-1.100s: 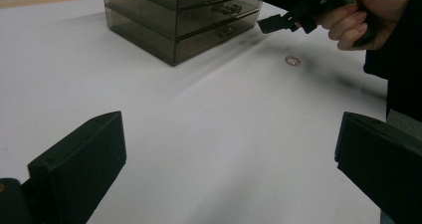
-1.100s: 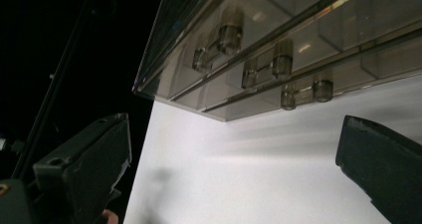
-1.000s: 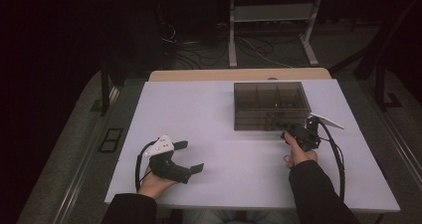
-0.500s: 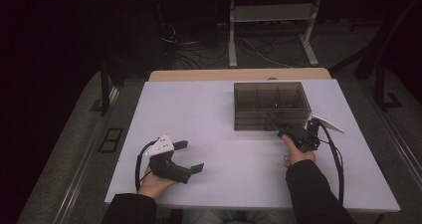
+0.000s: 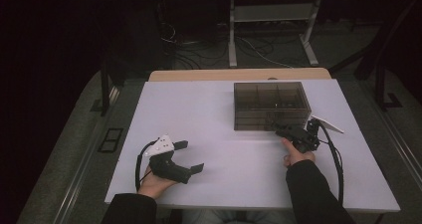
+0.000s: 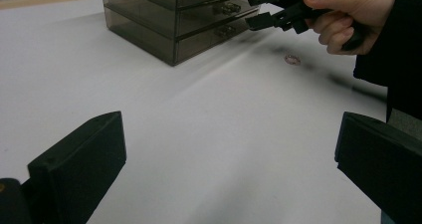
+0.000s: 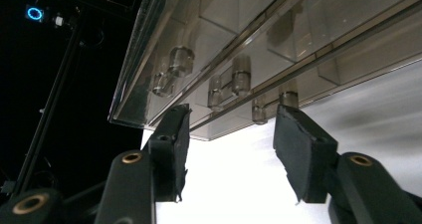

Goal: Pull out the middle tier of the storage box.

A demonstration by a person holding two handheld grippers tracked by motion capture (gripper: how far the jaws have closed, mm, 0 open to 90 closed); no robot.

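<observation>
Dim room, white table [image 5: 214, 114], grey floor [image 5: 79, 149], metal stand [image 5: 271, 20] behind.

High view: dim room, black surroundings, the white desk [image 5: 224, 129] the one bright surface, lit from above, with soft faint shadows and mild grain throughout. Left gripper view: the desk evenly lit, the near black jaws soft and out of focus, the smoked plastic drawer box [image 6: 174, 20] fairly sharp with a diffuse shadow streak beside it. Right gripper view: the drawer box backlit, pale glare on its clear walls, black background with one small blue ring light [image 7: 35, 13].
</observation>
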